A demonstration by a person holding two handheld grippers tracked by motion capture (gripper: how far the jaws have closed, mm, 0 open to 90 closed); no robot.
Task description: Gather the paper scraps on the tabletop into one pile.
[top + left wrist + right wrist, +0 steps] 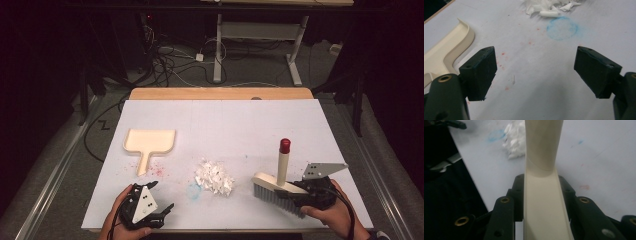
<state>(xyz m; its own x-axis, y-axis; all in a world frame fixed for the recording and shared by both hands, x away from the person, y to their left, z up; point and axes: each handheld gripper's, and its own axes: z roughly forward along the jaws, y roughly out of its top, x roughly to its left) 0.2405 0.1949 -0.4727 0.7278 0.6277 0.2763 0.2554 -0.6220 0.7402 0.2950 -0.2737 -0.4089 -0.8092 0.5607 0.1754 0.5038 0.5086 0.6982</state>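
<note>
Dustpan (149, 141) far left; paper scraps (215, 177) beside brush (278, 189).

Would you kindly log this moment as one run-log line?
left tool: open, empty, near dustpan | right tool: shut on brush | paper scraps: mid-table, unswept

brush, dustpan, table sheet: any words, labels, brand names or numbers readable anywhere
None can be read. The cream brush with the red-capped handle, the cream plastic dustpan and the white table sheet bear no lettering. The blue chalk ring on the sheet is a mark, not text.
</note>
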